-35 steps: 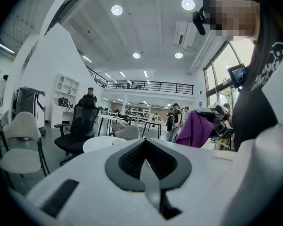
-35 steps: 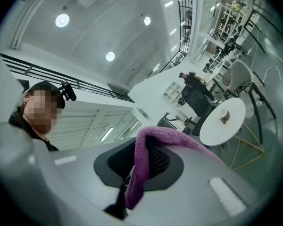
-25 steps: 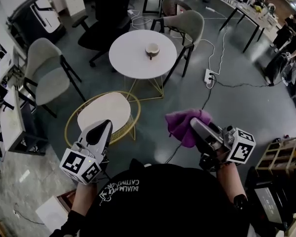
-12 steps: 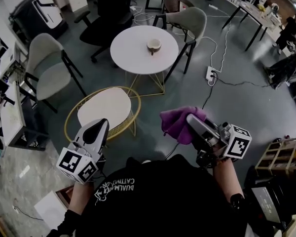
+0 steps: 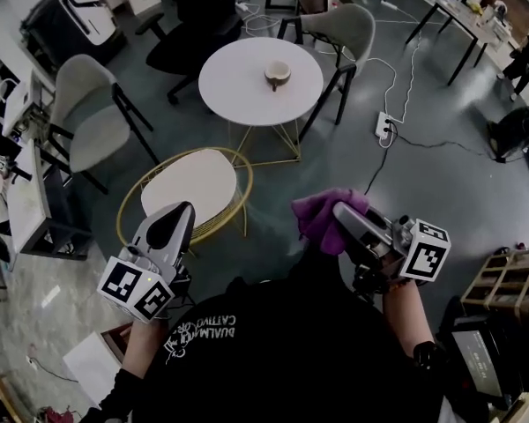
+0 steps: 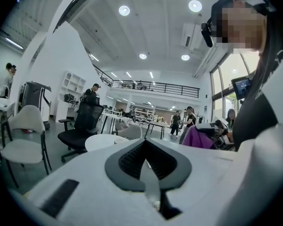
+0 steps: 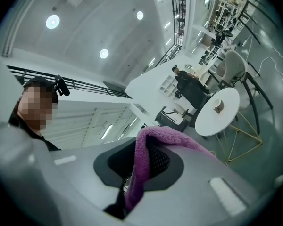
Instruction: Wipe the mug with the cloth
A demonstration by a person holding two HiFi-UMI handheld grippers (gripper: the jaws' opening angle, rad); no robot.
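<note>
A small mug (image 5: 277,75) stands on a round white table (image 5: 229,95), far ahead of both grippers. In the right gripper view the mug (image 7: 218,106) shows small on that table (image 7: 208,122). My right gripper (image 5: 340,211) is shut on a purple cloth (image 5: 320,219), held in the air above the floor. The cloth (image 7: 140,166) hangs between the jaws and drapes over one finger. My left gripper (image 5: 180,211) is shut with nothing in it, its jaws (image 6: 147,171) meeting in a thin line. From the left gripper view the cloth (image 6: 198,138) appears at the right.
A low round table with a gold wire rim (image 5: 190,189) stands just ahead of my left gripper. Grey chairs (image 5: 86,123) (image 5: 344,26) and a black office chair (image 5: 183,49) ring the white table. A power strip with a cable (image 5: 386,125) lies on the floor.
The right gripper with the cloth has sunk a little. The left gripper has stayed where it was. Both are still shut.
</note>
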